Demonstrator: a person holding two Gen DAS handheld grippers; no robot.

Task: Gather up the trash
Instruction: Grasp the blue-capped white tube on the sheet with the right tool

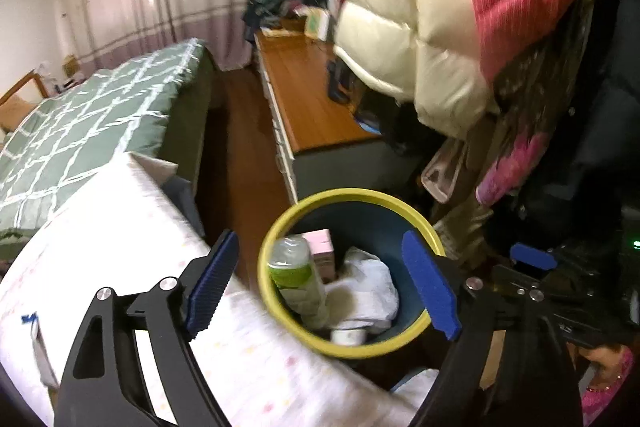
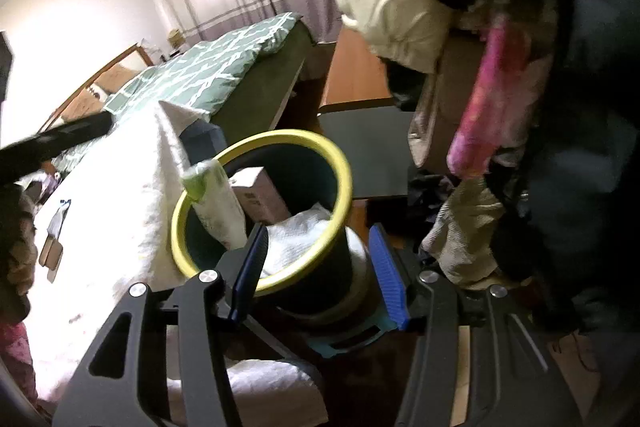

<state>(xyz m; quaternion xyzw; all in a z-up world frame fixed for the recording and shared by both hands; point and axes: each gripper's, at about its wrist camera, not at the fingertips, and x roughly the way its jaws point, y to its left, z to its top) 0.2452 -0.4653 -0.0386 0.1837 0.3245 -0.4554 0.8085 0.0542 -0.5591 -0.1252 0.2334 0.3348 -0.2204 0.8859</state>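
Observation:
A round bin with a yellow rim (image 1: 265,267) (image 2: 340,163) stands beside a white-covered table. Inside it lie a clear bottle with a green label (image 1: 296,275) (image 2: 210,195), a pink box (image 1: 322,247) (image 2: 256,195) and crumpled white tissue (image 1: 368,287) (image 2: 300,231). My left gripper (image 1: 320,245) hangs over the bin's mouth, open wide, with nothing between its pads. My right gripper (image 2: 320,247) is low at the bin's near side, its jaws half apart. The bin wall shows in the gap, with no pad seen pressing on it. One blue pad (image 1: 532,255) of it shows right of the bin.
The white-covered table (image 1: 120,267) bears a small blue-and-white item (image 2: 56,223). Behind are a bed with a green checked quilt (image 1: 80,115), a wooden-topped cabinet (image 1: 308,95) and a narrow strip of floor between them. Puffy jackets (image 1: 420,27) hang over the bin's right side.

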